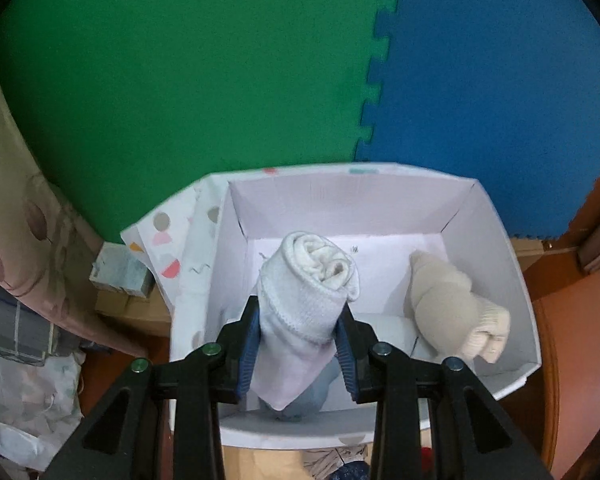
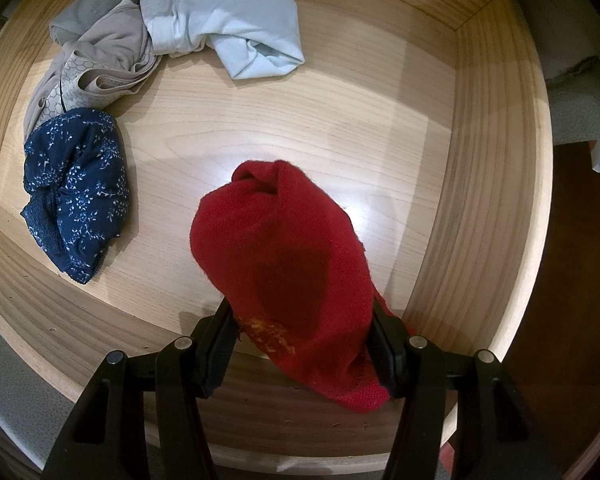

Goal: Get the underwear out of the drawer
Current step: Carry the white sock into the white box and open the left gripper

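The left hand-held gripper [image 1: 298, 354] clamps a rolled white garment [image 1: 306, 288] above the white box [image 1: 512, 276]. The right hand-held gripper [image 2: 302, 346] clamps a red knit garment [image 2: 284, 256] above the wooden drawer [image 2: 484, 184], right of the navy floral underwear [image 2: 74, 196].

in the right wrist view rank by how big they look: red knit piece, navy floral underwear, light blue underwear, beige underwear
1. red knit piece, though it is held in the right tongs nearest the camera, so unsure
2. light blue underwear
3. navy floral underwear and beige underwear look alike
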A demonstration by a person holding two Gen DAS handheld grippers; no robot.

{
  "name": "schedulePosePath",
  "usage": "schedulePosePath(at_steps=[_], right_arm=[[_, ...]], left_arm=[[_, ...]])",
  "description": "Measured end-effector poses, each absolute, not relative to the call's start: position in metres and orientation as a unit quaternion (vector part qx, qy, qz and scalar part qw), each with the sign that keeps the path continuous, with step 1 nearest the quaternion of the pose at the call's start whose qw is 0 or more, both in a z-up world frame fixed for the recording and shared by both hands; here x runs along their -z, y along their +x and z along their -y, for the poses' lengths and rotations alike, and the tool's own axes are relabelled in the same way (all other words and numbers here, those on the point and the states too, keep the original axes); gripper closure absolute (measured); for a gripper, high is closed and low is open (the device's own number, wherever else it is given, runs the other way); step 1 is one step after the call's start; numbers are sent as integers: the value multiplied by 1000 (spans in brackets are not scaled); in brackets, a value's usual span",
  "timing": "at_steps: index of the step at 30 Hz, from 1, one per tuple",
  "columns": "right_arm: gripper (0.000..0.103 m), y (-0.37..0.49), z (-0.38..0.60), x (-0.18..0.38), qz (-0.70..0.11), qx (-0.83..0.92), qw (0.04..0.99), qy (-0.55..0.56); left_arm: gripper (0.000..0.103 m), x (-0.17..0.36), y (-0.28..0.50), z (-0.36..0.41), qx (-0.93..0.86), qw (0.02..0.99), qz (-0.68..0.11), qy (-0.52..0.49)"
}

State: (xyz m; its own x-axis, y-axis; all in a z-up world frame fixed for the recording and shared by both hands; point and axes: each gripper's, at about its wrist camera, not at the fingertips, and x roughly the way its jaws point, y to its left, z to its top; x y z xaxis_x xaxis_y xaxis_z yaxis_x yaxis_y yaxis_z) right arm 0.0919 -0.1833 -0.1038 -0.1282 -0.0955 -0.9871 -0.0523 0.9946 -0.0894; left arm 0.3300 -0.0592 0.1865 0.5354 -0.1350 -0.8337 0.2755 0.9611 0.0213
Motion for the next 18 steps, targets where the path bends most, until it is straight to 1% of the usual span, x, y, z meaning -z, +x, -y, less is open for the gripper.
schedulePosePath(at_steps=[5,7,8,9,16,18], right_arm=[[47,92,184,103,-751,17,659,-49],[47,92,183,103,-751,16,658,-49],[47,92,184,103,-751,17,659,-49],[47,92,184,103,-751,17,659,-49],[47,92,184,102,-750,17,659,-49],[47,92,185,102,-750,17,659,-48]], left_arm=[[67,-158,339,66,109,858,-493,92],[65,-148,341,65,104,853,-504,92],[62,-146,341,66,105,852,-506,90],[61,-145,341,65,105,852,-505,88],[58,-157,334,62,125,854,-499,80],[55,-166,328,60,127,859,-489,79]])
